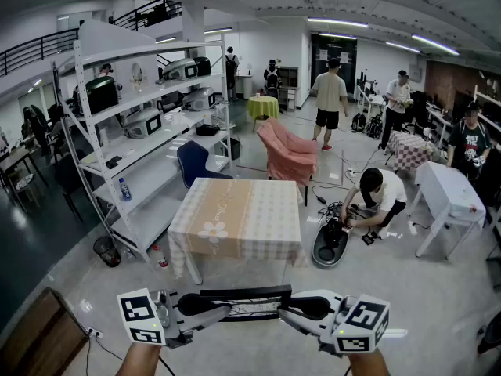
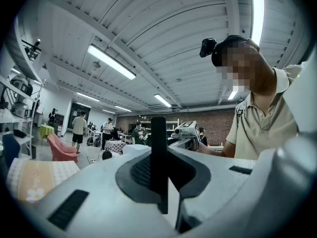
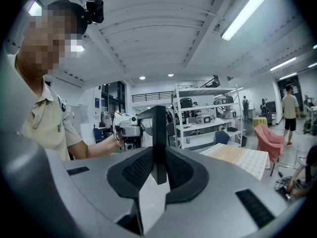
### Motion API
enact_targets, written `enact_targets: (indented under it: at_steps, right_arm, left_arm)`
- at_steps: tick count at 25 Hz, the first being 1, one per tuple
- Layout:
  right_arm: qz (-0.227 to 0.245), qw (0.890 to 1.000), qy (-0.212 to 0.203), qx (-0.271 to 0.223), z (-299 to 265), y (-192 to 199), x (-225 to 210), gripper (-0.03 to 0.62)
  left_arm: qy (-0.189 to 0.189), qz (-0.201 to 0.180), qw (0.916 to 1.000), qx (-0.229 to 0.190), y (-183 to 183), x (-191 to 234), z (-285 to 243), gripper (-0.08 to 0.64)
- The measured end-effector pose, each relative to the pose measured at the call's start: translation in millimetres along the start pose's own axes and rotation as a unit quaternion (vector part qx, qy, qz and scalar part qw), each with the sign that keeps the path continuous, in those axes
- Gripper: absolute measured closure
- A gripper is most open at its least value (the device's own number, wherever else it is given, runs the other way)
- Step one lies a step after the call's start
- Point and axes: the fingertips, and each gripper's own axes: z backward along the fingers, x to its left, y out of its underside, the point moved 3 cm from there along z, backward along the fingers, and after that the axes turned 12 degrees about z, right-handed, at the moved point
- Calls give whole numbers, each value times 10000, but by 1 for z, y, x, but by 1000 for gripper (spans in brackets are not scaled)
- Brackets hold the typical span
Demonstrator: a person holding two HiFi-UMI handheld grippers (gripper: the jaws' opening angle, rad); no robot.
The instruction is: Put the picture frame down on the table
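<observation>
I hold a black picture frame (image 1: pixel 236 301) level between both grippers, low in the head view and well short of the table. My left gripper (image 1: pixel 221 309) is shut on its left end and my right gripper (image 1: pixel 286 309) on its right end. In the left gripper view the frame (image 2: pixel 159 152) shows edge-on as a dark upright bar pinched between the pads (image 2: pixel 141 171). The right gripper view shows the same frame (image 3: pixel 158 140) clamped between that gripper's pads (image 3: pixel 178 170). The table (image 1: pixel 239 218), under a beige checked cloth, stands ahead with nothing on it.
A white shelf rack (image 1: pixel 149 124) with appliances lines the left. Behind the table are a blue chair (image 1: pixel 192 163) and a pink-draped chair (image 1: pixel 288 151). A person (image 1: pixel 377 198) crouches by cables to the table's right, near a white table (image 1: pixel 450 194). A bin (image 1: pixel 107 251) stands at lower left.
</observation>
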Motion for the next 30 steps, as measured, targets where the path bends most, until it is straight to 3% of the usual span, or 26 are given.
enact_targets:
  at_steps: [19, 30]
  right_arm:
    - [-73, 10000, 17, -52, 68, 24, -34, 520]
    - [-227, 9994, 257, -9, 36, 26, -91, 520]
  left_arm:
    - [114, 85, 9998, 105, 10, -3, -79, 525]
    - [292, 211, 9991, 202, -8, 64, -86, 525]
